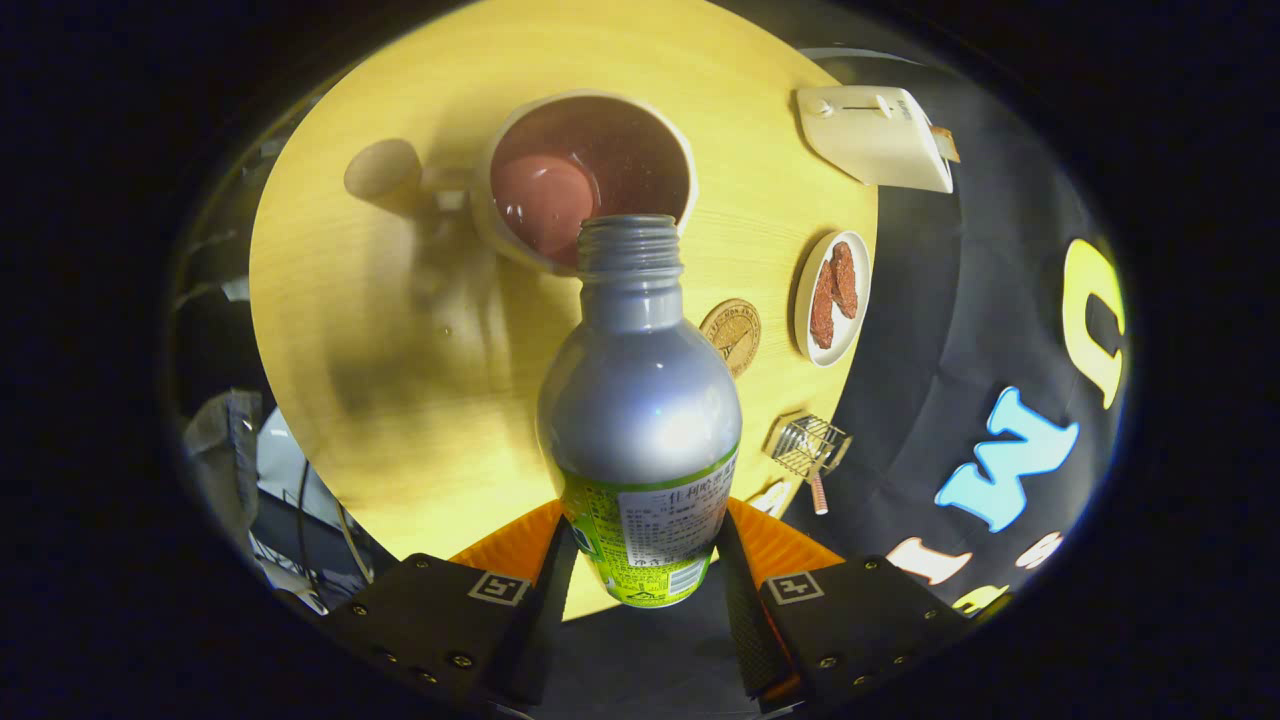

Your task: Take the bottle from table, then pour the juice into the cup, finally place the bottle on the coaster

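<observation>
The gripper (640,560) sits at the bottom centre of the frame, its 2 fingers closed against the lower, labelled part of the bottle (638,420), 1 on each side, so the bottle is clamped between them. The gap between the fingers is just the width of the bottle's body.

The bottle is silver with a green and white label near its base. It is uncapped, and its threaded open mouth points away from the fingers toward the upper centre of the frame. That mouth overlaps the near rim of the cup (585,180), which stands on the round yellow wooden table (400,400) just beyond the bottle. The cup is pale outside and holds dark reddish liquid; a handle sticks out on its left side.

To the right of the bottle's neck, a round brown coaster (732,335) lies flat on the table, bare. Just right of the coaster is a small white dish (832,297) holding 2 dark red-brown pieces of food. In the upper right, a white box-like device (875,135) rests at the table's edge. Lower right, near the table's rim, lies a small wire basket-like object (808,447).
</observation>
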Demonstrator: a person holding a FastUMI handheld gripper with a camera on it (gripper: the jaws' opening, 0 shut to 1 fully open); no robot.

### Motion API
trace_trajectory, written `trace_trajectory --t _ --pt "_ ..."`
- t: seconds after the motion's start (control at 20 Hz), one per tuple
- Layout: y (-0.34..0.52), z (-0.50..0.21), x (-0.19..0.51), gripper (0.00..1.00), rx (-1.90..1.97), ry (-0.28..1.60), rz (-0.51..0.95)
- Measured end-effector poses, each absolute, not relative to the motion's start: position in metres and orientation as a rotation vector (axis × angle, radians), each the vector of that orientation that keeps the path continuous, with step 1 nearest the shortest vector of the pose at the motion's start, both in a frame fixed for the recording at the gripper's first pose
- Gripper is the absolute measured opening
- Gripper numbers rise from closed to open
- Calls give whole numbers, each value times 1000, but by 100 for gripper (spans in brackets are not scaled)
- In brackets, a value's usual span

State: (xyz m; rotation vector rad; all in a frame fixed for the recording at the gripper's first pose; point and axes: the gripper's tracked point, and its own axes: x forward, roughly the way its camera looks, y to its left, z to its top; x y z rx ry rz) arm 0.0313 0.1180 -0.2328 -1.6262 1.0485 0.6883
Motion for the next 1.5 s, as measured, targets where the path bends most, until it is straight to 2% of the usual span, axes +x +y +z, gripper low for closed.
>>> trace_trajectory --t 0.2,0.85,1.5 --pt "125 -245 21 71 -1461 1042 745" --pt "123 -265 16 71 -814 1010 684" --pt "137 -266 73 71 -401 874 655"
